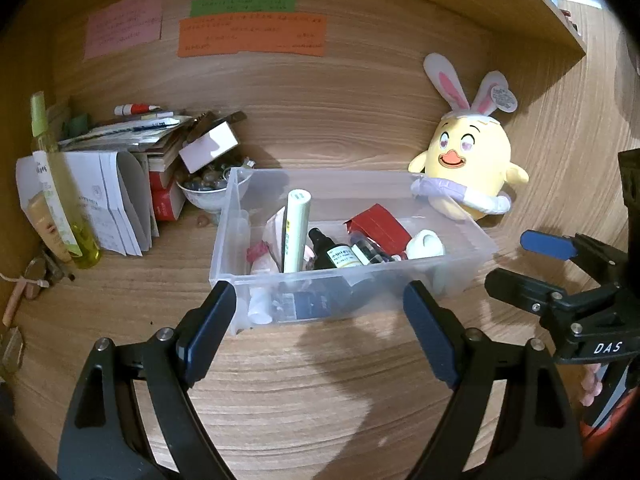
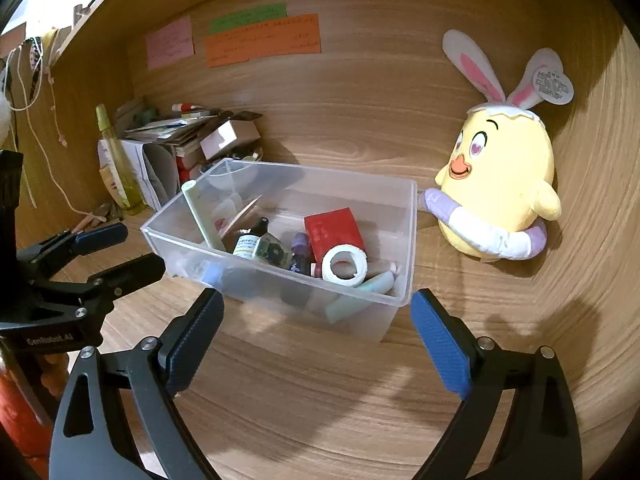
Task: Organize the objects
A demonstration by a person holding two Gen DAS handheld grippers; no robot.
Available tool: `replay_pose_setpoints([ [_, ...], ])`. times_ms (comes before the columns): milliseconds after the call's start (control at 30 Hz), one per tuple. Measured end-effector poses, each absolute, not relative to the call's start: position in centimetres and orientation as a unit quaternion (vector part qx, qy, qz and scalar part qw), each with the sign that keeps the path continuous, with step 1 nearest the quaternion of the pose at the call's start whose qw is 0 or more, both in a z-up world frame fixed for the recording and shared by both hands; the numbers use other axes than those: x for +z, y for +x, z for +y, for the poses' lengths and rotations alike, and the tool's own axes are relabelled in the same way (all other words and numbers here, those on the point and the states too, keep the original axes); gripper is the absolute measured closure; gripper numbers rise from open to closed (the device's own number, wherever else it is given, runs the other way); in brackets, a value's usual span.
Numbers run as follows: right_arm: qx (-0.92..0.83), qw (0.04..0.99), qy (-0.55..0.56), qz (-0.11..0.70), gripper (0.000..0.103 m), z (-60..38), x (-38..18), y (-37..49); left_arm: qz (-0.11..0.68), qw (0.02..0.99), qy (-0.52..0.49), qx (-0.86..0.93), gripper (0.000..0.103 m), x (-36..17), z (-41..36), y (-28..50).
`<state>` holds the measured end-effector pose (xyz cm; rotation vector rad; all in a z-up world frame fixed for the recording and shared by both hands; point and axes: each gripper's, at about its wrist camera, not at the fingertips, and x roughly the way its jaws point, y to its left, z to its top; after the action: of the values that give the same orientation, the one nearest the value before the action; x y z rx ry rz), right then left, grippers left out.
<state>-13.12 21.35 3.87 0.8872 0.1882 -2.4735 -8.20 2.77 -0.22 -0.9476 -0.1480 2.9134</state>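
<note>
Left hand-held gripper [image 1: 320,300] and right hand-held gripper [image 2: 320,308] gape, apparently empty.

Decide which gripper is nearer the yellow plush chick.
Right. The right gripper sits before the bin's end beside the plush chick; the left gripper is farther along, toward the papers.

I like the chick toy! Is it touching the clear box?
Touching. In the right wrist view the yellow chick plush presses the end of its purple-white ring against the clear box corner.

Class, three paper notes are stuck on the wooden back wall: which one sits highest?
The green note. It is the narrow strip directly above the wide orange note; the pink note hangs lower, off to the left.
</note>
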Motion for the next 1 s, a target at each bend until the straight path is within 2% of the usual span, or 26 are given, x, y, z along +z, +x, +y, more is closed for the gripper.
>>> replay_pose_setpoints([
  [1000, -0.908, 0.258, 0.323, 0.069, 0.009, 20.78, 4.0, -12.83, -0.054, 0.037, -0.307, 0.949, 0.016, -0.23, 2.85, -8.03],
])
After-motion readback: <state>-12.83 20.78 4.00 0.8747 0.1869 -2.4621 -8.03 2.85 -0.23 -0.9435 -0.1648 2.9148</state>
